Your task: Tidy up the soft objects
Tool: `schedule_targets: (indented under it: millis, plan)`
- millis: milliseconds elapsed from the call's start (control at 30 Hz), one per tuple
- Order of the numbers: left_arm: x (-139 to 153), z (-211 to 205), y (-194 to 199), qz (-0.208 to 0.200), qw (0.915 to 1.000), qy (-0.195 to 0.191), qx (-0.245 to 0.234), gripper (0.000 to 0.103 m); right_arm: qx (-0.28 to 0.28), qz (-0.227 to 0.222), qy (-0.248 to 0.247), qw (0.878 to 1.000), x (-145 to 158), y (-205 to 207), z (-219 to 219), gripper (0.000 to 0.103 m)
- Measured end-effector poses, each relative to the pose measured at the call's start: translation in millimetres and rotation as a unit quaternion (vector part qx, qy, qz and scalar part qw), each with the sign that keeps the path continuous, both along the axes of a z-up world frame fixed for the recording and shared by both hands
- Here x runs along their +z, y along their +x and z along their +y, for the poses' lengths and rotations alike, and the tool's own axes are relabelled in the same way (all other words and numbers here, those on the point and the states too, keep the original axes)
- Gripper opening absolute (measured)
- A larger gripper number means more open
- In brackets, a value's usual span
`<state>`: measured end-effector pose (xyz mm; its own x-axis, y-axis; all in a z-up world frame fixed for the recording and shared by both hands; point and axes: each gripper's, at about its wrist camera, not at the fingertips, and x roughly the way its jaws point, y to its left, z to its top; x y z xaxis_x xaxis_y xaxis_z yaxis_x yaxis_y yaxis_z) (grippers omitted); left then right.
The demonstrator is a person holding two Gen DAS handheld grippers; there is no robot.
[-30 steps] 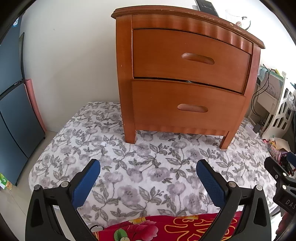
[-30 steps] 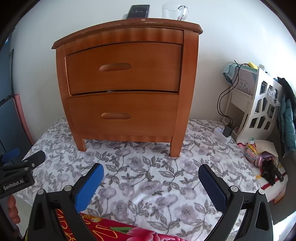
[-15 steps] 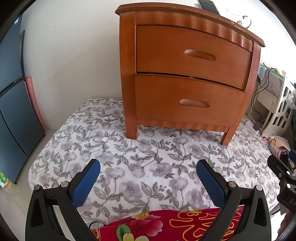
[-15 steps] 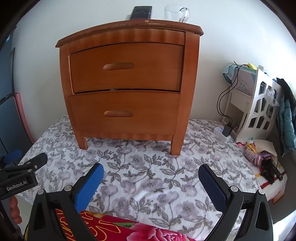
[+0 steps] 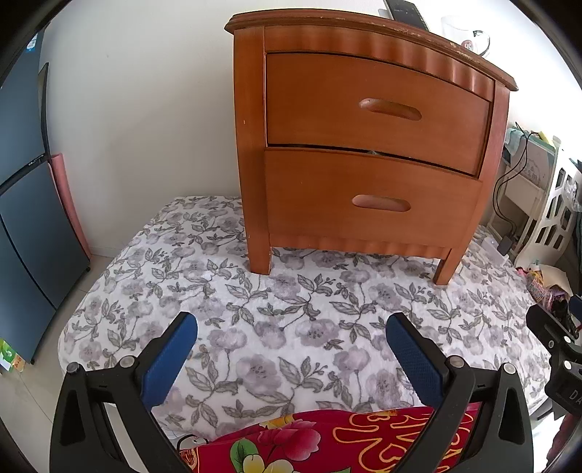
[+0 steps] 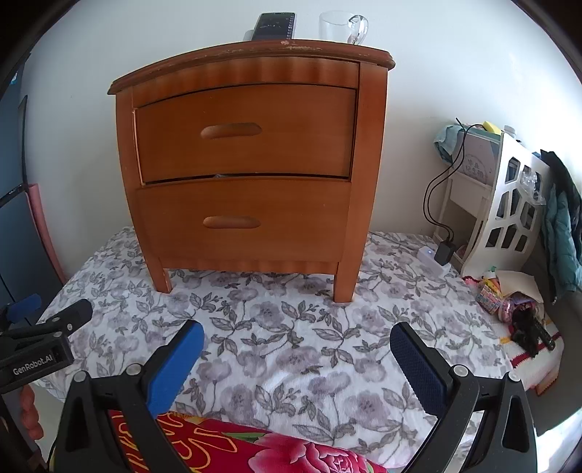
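A: Where is the soft thing?
B: A red floral cloth (image 5: 327, 442) lies at the near edge of the grey flowered blanket (image 5: 291, 320), under both tools.
A: And the tongs?
B: The left gripper (image 5: 291, 358) and the right gripper (image 6: 296, 364) both stand spread wide over the blanket, holding nothing.
A: Containers?
B: A wooden nightstand (image 6: 247, 163) stands at the far side. Its upper drawer (image 6: 243, 132) and lower drawer (image 6: 242, 218) are pushed in, contents hidden; something small peeks from the gap between them. A glass mug (image 6: 342, 27) and a dark remote (image 6: 274, 25) sit on top.
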<state>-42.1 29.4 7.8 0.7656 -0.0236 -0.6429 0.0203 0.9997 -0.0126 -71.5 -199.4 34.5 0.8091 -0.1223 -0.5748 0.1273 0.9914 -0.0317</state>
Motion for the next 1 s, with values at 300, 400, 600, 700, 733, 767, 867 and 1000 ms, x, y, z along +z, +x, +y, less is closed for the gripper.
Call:
schedule_targets:
  millis: [300,400,600,700,733,767,867,1000]
  plan:
    - [-0.4,0.3,-0.9,0.000,1.0000,0.001,-0.002,0.103,-0.001,0.001,0.001,1.000,-0.4,-0.4,0.3,0.103]
    - [0.2,0.9,-2.2,-0.001,1.0000,0.000,-0.002,0.103,-0.001,0.002,0.000,1.000,-0.7,-1.1,0.3,0.103]
    - [2.2,-1.3,-3.9,-0.002,1.0000,0.003,-0.004,0.103,-0.001,0.005,0.001,1.000,-1.2,-1.5,0.8,0.103]
    - [2.6,-1.9,-3.8,-0.002,1.0000,0.003,-0.004,0.103,0.000,0.008,0.001,1.000,-1.4,0.6,1.9,0.103]
    - [2.2,-1.7,-4.0,-0.002,1.0000,0.003,-0.004,0.103,0.000,0.009,0.001,1.000,-1.4,0.6,1.6,0.103]
    - [2.6,-2.3,-3.7,-0.003,1.0000,0.003,-0.005,0.103,0.000,0.008,0.001,1.000,-1.8,0.2,1.8,0.103]
    - [2.8,-2.9,-3.6,-0.003,1.0000,0.003,-0.005,0.103,0.000,0.008,0.002,1.000,-2.2,-0.4,1.6,0.103]
    - [3.6,-2.8,-2.6,-0.002,1.0000,0.002,-0.006,0.103,0.002,0.010,0.003,1.000,-3.8,1.7,3.0,0.103]
